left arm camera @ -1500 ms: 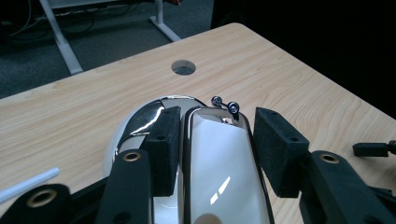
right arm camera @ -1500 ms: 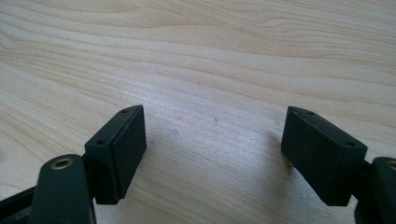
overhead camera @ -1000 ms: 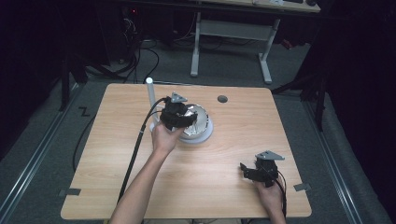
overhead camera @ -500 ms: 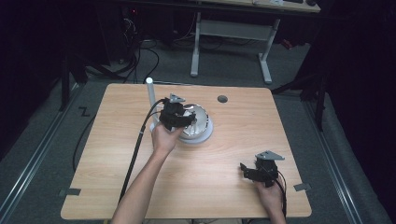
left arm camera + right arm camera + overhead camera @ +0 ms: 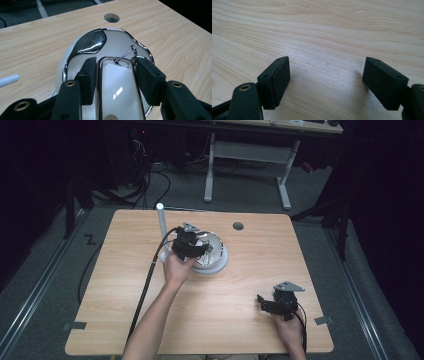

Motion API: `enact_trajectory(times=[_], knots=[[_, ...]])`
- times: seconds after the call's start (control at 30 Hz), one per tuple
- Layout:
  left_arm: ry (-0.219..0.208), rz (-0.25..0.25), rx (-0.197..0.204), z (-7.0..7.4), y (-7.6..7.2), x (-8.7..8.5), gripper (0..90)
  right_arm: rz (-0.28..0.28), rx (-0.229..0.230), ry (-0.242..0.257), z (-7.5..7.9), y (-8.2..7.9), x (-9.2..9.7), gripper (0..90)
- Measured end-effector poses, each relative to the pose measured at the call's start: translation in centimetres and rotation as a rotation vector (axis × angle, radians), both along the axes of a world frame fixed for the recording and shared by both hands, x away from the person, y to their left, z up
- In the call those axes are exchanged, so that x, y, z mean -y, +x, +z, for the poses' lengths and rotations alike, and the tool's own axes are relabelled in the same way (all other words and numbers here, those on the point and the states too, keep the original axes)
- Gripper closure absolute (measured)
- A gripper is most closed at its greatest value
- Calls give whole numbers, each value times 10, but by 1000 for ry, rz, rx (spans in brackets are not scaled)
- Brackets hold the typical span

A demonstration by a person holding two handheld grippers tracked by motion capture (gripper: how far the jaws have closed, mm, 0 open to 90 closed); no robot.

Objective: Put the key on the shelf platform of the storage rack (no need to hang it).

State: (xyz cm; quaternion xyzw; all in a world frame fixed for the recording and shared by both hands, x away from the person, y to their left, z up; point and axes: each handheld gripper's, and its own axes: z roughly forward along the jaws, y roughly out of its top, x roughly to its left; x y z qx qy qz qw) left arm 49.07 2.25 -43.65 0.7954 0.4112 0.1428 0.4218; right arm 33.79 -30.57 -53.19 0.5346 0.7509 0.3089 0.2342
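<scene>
Almost nothing has changed over the last second. Nearest, the right hand-held gripper rests on the pale wood-grain desk, its jaws wide and empty. Farther off, the left hand-held gripper stays clamped narrow on a glossy chrome-framed white panel over the round white dish, so the grasp seems settled. Beyond stand 1 white post and 1 cable hole.

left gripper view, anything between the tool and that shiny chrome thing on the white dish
Nothing visible: the left tool is shut on the chrome-rimmed rectangular piece, above the round white dish with a shiny chrome spoon-shaped piece.
</scene>
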Motion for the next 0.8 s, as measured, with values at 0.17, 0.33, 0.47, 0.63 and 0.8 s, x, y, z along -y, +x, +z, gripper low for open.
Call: enact_trajectory(times=[0.17,0.33,0.47,0.63,0.8], knots=[[-3,11,-8,-6,4,3,526,0,0,0,0,0,0,226],[2,22,-16,-11,8,4,526,0,0,0,0,0,0,226],[15,26,-20,-14,9,5,526,0,0,0,0,0,0,226],[28,29,-33,-17,11,6,526,0,0,0,0,0,0,226],[35,40,-46,-21,14,6,523,0,0,0,0,0,0,226]])
